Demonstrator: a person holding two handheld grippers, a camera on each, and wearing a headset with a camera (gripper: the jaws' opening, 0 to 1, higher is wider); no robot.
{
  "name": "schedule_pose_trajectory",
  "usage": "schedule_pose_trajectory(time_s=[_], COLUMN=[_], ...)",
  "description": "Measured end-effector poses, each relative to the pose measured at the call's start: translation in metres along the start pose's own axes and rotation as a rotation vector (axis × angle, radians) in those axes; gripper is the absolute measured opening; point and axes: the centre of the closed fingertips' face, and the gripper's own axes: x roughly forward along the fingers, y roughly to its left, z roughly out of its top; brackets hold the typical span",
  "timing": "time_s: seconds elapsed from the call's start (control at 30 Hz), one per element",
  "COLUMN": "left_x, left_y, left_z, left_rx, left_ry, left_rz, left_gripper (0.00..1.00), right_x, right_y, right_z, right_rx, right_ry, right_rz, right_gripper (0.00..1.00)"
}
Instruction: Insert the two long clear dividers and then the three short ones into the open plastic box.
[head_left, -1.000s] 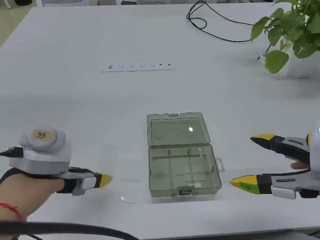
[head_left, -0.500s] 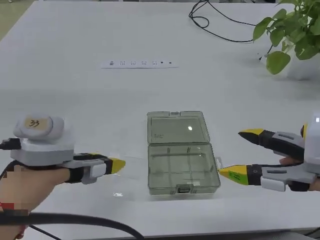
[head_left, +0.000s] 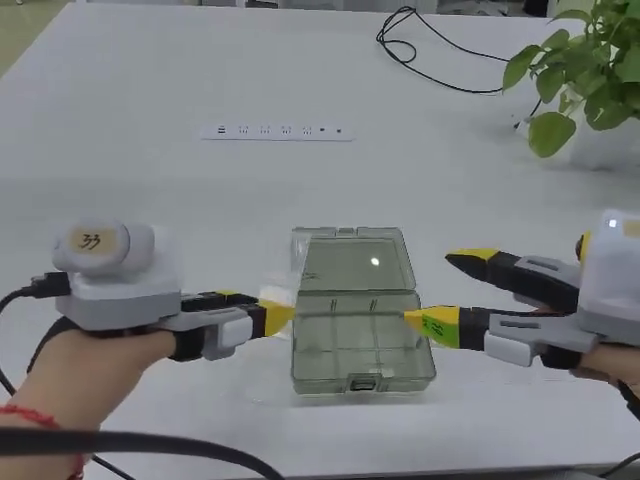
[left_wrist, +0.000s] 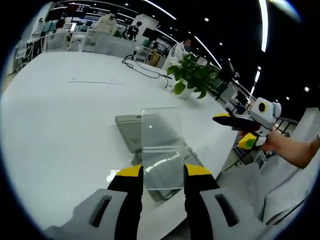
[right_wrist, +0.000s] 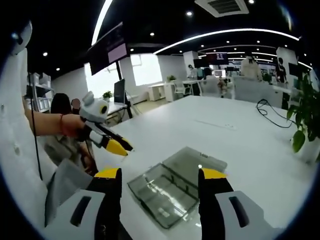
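Note:
The open clear-green plastic box (head_left: 362, 352) lies near the table's front edge, its lid (head_left: 355, 259) folded flat behind it. My left gripper (head_left: 278, 314) hovers at the box's left edge, shut on a clear divider (head_left: 281, 290). In the left gripper view the clear divider (left_wrist: 160, 142) stands up between the jaws of my left gripper (left_wrist: 164, 172), with the box (left_wrist: 129, 131) beyond it. My right gripper (head_left: 445, 290) is open and holds nothing, just right of the box. From my right gripper (right_wrist: 160, 174) the box (right_wrist: 170, 187) lies just ahead, and the left gripper (right_wrist: 116, 146) is beyond it.
A white power strip (head_left: 275, 131) lies further back on the white table (head_left: 150, 200). A black cable (head_left: 440, 55) curls at the far side. A potted plant (head_left: 585, 75) stands at the back right. Faint clear pieces (head_left: 262, 392) lie on the table left of the box's front.
My left gripper has moved right to the box's left edge, carrying a clear divider up off the table. My right gripper has moved left, closer to the box.

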Motion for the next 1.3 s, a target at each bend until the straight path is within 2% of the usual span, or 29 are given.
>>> schedule_pose_trajectory(time_s=[0.1,0.3,0.37,0.47,0.6,0.73,0.8,1.0,1.3], left_x=[0.003,0.009,0.01,0.012,0.015,0.017,0.019,0.022,0.024], left_y=[-0.008,-0.023,-0.027,-0.032,-0.04,-0.047,-0.051,-0.058,-0.063], left_z=[0.001,0.005,0.007,0.008,0.008,0.01,0.009,0.01,0.009], left_rx=[-0.003,-0.002,-0.005,-0.002,0.001,0.005,0.005,0.009,0.014], left_ry=[-0.013,-0.043,-0.056,-0.061,-0.071,-0.083,-0.086,-0.091,-0.095], left_rz=[-0.02,-0.057,-0.067,-0.08,-0.1,-0.116,-0.125,-0.14,-0.151], left_gripper=[0.3,0.3,0.3,0.3,0.3,0.3,0.3,0.3,0.3], right_x=[0.005,0.013,0.015,0.016,0.02,0.023,0.025,0.03,0.034], right_y=[0.002,0.009,0.013,0.013,0.017,0.02,0.02,0.022,0.025], right_z=[0.006,0.011,0.013,0.01,0.011,0.011,0.013,0.008,0.009], right_rx=[0.032,0.088,0.078,0.113,0.141,0.203,0.198,0.22,0.248], right_ry=[-0.027,-0.045,-0.057,-0.05,-0.059,-0.044,-0.058,-0.023,-0.022], right_rz=[-0.009,-0.02,-0.02,-0.008,-0.016,-0.02,-0.023,-0.046,-0.057], right_gripper=[0.6,0.55,0.53,0.47,0.45,0.32,0.32,0.28,0.18])
